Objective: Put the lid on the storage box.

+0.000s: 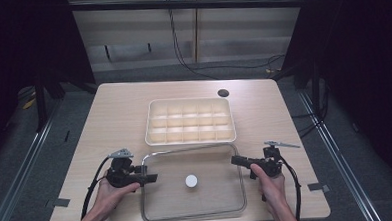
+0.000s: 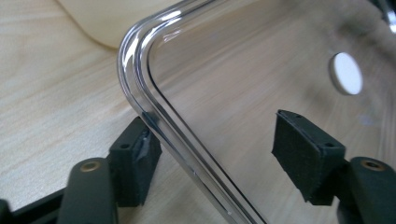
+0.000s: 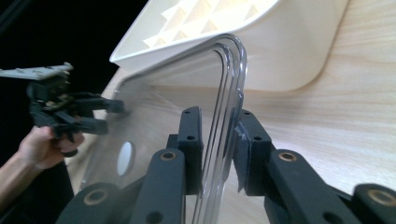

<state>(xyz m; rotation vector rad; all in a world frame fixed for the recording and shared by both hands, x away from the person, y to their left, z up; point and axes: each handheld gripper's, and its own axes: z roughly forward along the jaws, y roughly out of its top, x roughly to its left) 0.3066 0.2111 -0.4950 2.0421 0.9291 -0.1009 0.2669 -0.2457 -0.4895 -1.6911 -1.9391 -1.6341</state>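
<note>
Lid: 1 clear plastic rectangular lid [image 1: 193,181] w/ white round knob [image 1: 191,180], flat on wooden table [image 1: 119,109], just in front of cream plastic compartment box [image 1: 190,121].
Right gripper [image 3: 218,154]: fingers pinching lid's right rim, one pad each side; likely to steady or lift it.
Left gripper [image 2: 224,154]: fingers spread, lid's left rim betw. them, touching the outer pad, inner pad clear; no grip.
Count: 2 grippers, 1 lid, 1 box, 1 knob.

The counter [image 1: 114,114] carried a white tray [image 1: 190,121] of compartments. Just in front of the tray lay a clear lid [image 1: 192,183], with a dark hole [image 1: 223,93] behind the tray.
</note>
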